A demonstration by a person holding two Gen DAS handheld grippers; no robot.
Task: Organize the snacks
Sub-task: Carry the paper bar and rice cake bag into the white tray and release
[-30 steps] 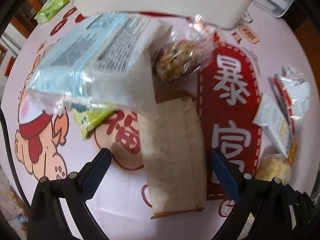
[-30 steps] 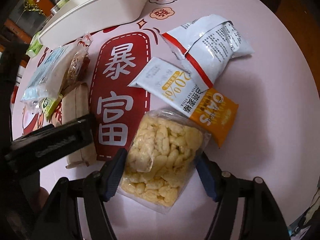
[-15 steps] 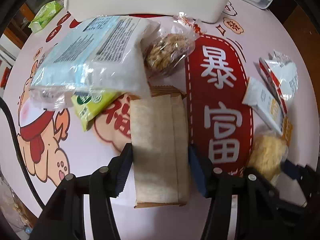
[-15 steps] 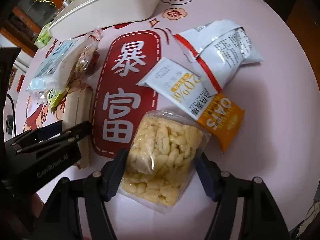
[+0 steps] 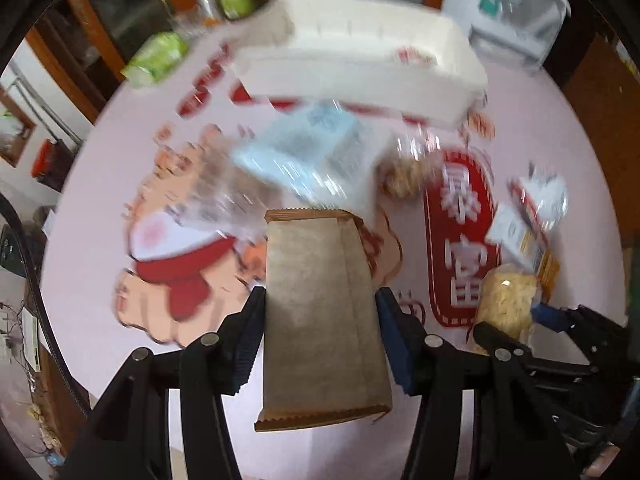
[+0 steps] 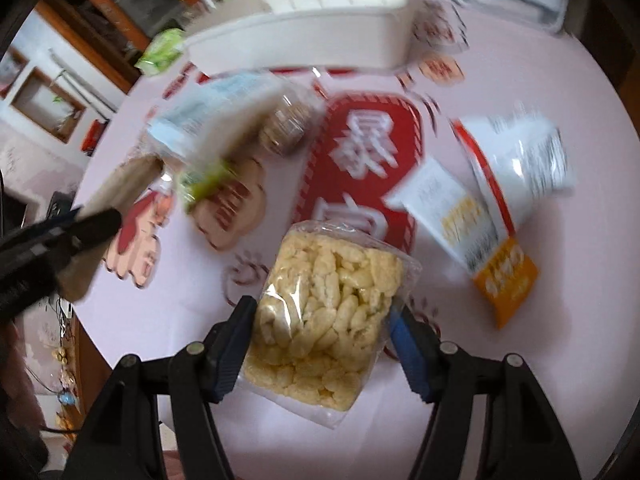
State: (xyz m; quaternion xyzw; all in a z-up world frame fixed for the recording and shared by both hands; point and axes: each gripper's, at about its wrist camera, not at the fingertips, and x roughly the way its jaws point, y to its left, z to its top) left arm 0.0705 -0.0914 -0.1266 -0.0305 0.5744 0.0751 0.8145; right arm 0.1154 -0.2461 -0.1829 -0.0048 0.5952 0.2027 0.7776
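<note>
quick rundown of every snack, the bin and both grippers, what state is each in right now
left gripper: jaws just closed, shut on the brown paper packet
brown paper packet: held, sealed
right gripper: shut on the puffed snack bag
puffed snack bag: held, sealed
white bin: open-topped, on the table
blue-label bag: lying on the table, blurred
orange oats packet: lying flat
red-and-white bag: lying on the table

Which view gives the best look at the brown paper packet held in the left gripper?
The left wrist view: the brown paper packet fills the centre, sharp, with the left gripper pads pressed on both sides. The right wrist view shows only a blurred sliver of it at the left edge, partly hidden behind a gripper finger.
</note>
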